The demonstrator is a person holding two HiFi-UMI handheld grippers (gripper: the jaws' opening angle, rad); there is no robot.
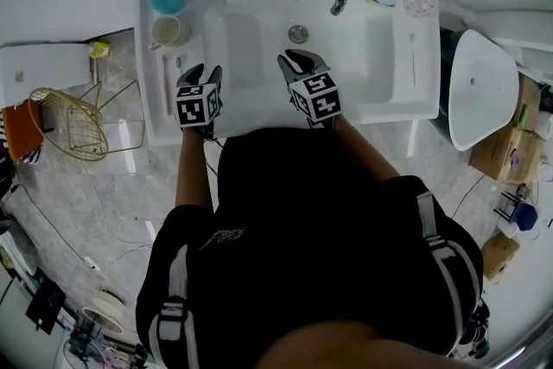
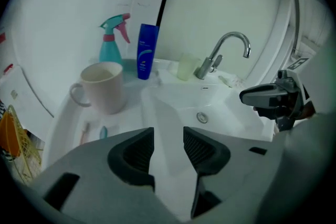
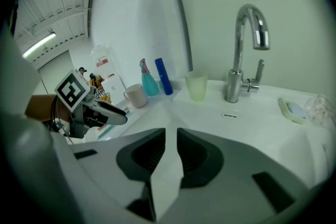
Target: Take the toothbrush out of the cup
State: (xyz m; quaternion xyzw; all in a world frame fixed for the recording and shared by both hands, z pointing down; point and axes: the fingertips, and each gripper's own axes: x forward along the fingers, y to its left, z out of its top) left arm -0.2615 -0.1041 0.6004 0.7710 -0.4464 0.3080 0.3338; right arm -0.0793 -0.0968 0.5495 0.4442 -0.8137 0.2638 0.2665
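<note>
Our black shirt [image 1: 302,212] fills the lower head view. On the washbasin's [image 1: 397,91] left ledge stands the cream cup [image 1: 168,31]. The toothbrush [image 2: 84,132] lies flat on that ledge just beside it, outside the cup. Our left gripper [image 1: 203,72] hangs at the bowl's edge, jaws apart and empty. Our right gripper [image 1: 304,60], over the bowl, shows a narrow gap holding nothing.

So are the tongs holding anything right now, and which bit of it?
Nothing is held. The left tongs and the right tongs both have their jaws apart, with only the white sink showing between them.
</note>
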